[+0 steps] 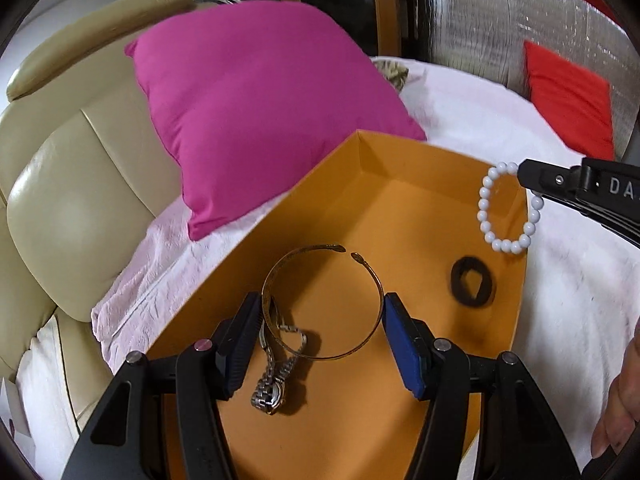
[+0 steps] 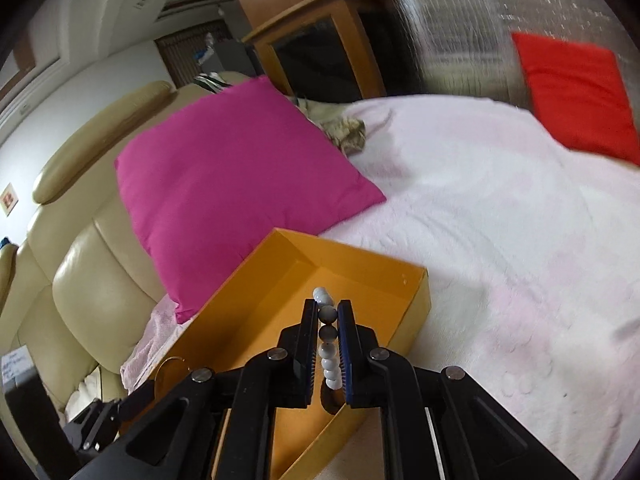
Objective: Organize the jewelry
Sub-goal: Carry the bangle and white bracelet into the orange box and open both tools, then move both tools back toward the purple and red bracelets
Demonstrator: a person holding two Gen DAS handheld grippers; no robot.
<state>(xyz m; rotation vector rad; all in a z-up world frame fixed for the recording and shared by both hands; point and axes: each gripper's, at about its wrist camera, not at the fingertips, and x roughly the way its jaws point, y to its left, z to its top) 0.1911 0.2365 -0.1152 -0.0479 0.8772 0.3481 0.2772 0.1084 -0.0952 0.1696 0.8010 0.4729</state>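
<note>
Partly hidden: silver watch [image 1: 272, 376] under the brass bangle [image 1: 322, 304] and behind the left gripper [image 1: 320, 344], dial too small to read. Cut off at the frame's right edge: a hand [image 1: 624, 396], plus the right gripper [image 1: 520, 178], with only the letters "DA" legible on its body. Hard to tell whether the bangle's rim touches both pads or merely sits between them; jaws stand about half spread, straddling the bangle over the orange box [image 1: 400, 208].

Seen only from the left wrist: black hair tie [image 1: 474, 282] on the box floor, apart from the bangle, and the whole loop of the white bead bracelet [image 1: 506, 210] dangling at the box's right wall. Seen only from the right wrist: right gripper [image 2: 329, 316] nearly closed, pinching the bead bracelet [image 2: 328, 332] edge-on above the orange box [image 2: 420, 296]; a small wall sign and a handwritten paper at far left, both unreadable.

Shared by both: pink cushion [image 2: 224, 184], red cushion [image 2: 576, 92], white blanket [image 2: 500, 240], beige leather sofa [image 1: 80, 208].
</note>
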